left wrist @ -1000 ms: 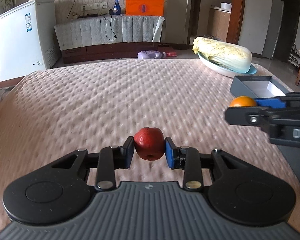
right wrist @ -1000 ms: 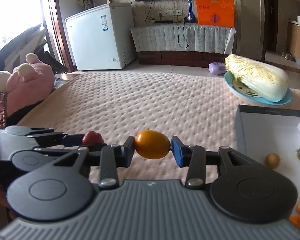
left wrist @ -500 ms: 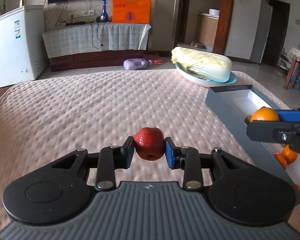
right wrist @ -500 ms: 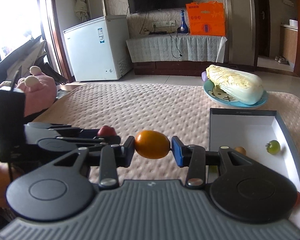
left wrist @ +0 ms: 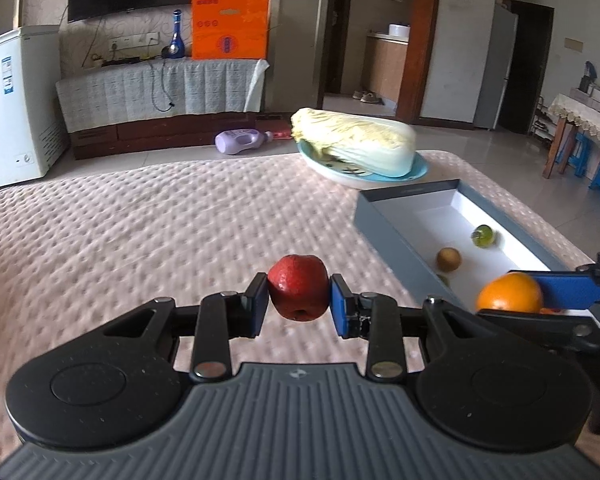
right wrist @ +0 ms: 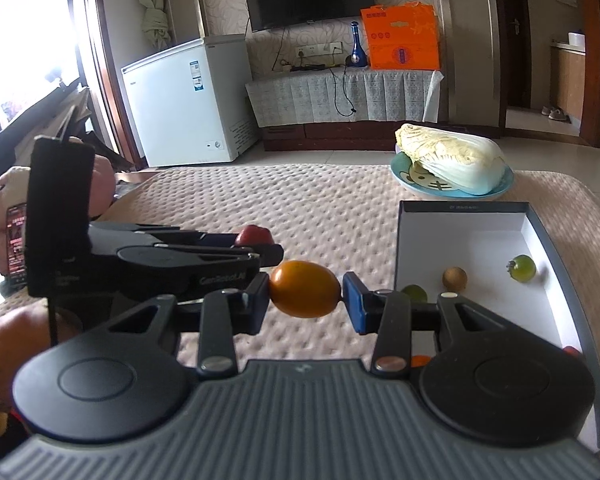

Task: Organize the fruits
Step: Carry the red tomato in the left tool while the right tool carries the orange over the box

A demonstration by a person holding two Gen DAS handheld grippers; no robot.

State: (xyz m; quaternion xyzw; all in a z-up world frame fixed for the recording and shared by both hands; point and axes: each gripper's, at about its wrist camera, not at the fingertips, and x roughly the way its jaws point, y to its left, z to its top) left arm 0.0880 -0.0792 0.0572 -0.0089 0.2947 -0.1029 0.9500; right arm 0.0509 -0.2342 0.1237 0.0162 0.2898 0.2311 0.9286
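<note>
While both fruits hang clear of the bedspread (left wrist: 148, 232), the left gripper (left wrist: 299, 304) clamps a glossy red apple (left wrist: 298, 293) sideways between blue pads, and the right gripper (right wrist: 305, 298) pinches a smooth oval orange fruit (right wrist: 305, 294) end to end, probably bound for the box (right wrist: 464, 207) at right. Its white floor holds a few small round fruits; beyond, a cabbage (left wrist: 354, 146) rests on a plate (left wrist: 419, 171).

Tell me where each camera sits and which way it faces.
Left wrist: rides the left claw, which grips a red apple; faces across the bed toward the box; right claw at right edge.
Right wrist: rides the right claw, which grips an orange fruit; left claw and a hand at left.
Shared: box, cabbage, plate.
</note>
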